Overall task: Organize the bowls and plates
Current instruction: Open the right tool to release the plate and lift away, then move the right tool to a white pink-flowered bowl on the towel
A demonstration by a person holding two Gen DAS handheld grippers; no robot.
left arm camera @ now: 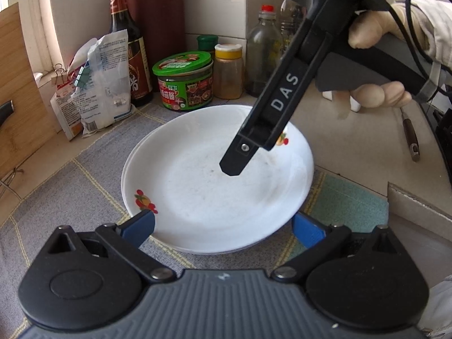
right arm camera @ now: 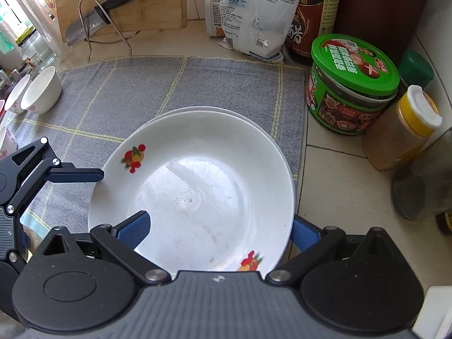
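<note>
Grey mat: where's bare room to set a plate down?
Free: the grey mat between the plate stack and the white bowls, up to the knife stand. Crowded: the right side, where the green-lidded jar, yellow-capped jar and bottles line the tiles. The left gripper sits at the stack's left rim.

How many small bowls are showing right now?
3: two white bowls side by side at the mat's left edge, a third nearer, cut off. More may be hidden.
</note>
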